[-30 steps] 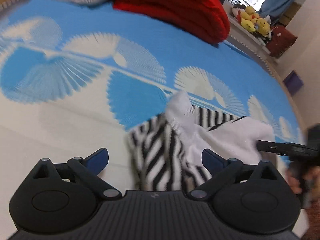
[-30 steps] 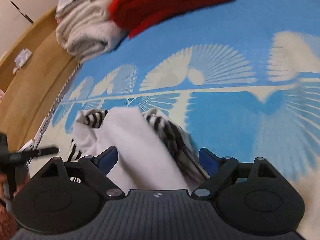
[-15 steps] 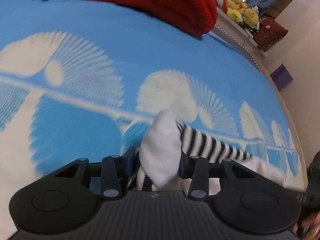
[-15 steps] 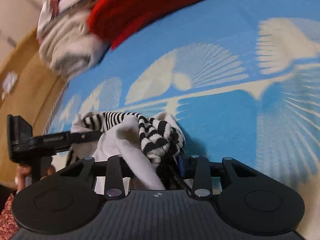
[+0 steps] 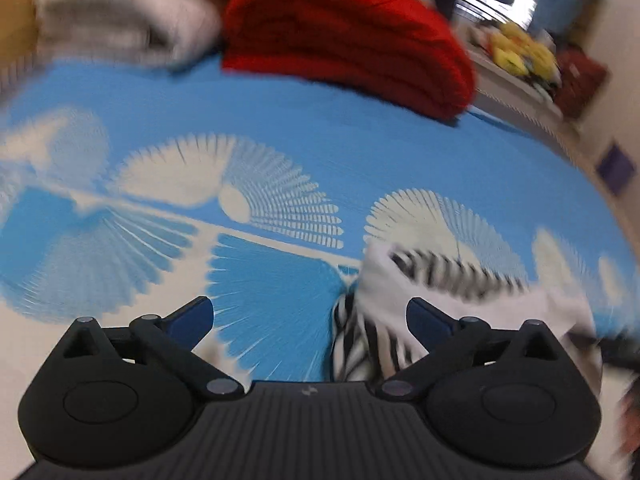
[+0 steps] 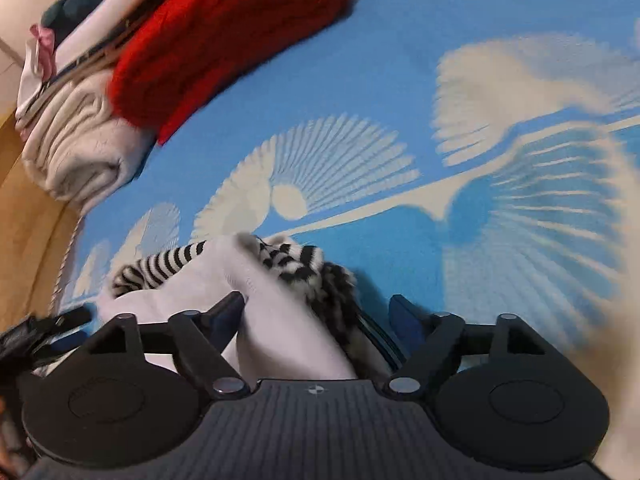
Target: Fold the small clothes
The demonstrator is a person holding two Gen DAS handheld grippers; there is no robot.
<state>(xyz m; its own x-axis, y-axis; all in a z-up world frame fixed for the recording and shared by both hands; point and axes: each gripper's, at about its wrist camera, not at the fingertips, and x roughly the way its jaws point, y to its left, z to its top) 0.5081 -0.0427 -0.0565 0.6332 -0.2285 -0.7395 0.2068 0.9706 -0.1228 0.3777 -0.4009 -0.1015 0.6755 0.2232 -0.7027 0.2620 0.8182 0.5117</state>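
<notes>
A blue bedspread [image 5: 328, 152] printed with cream fan shapes fills both views, and along its far edge sits a stack of folded laundry — a thick red knit [image 5: 348, 36] beside a cream ribbed knit [image 6: 76, 148], with thinner folded pieces piled behind them in the right wrist view. Past the red knit, in the left wrist view, a ledge carries a cluster of yellow plush toys [image 5: 520, 52], blurred by motion. Nothing lies on the open spread between that stack and the small garment [image 6: 256, 288], a white piece with black-and-white striped parts, which lies bunched on the bedspread close in front of both tools. The left gripper [image 5: 310, 316] has just been opening; its jaws now stand wide, and the garment sits by its right-hand finger [image 5: 430, 320] without being pinched. The right gripper [image 6: 318, 312] has likewise just been opening, and the white cloth runs up between its spread fingers — it brushes the left-hand finger [image 6: 224, 312], yet the pads do not press on it. No container shows in either view.
</notes>
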